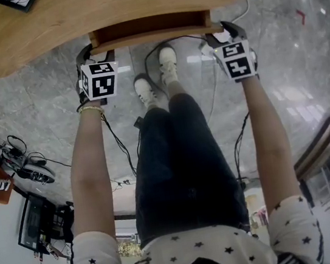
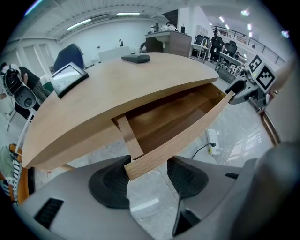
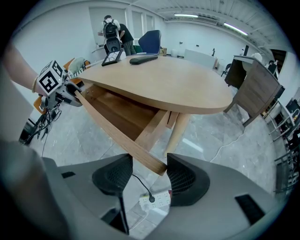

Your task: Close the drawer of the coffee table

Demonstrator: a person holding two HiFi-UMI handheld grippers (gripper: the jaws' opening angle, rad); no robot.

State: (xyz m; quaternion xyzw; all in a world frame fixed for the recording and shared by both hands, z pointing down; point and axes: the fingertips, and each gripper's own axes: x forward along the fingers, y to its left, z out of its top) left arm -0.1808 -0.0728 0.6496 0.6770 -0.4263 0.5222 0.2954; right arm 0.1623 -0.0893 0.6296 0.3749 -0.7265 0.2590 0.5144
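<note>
Drawer (image 1: 154,36) sticks partway out from under the coffee table (image 1: 103,8) top, on the person's side, and looks empty. Left gripper (image 2: 147,176) and right gripper (image 3: 146,177) both have jaws spread. Each straddles one end of the drawer front, not clamped. The wood front is stiff and probably light. Best bet: push flat on the front at both ends evenly, or it may rack. Tablet (image 2: 69,76) and remote (image 2: 136,58) sit on the table top, power strip (image 3: 157,199) on the floor under the table. None blocks travel.

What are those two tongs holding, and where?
Nothing is clamped. The left tongs and right tongs stand open, each straddling one end of the drawer front.
</note>
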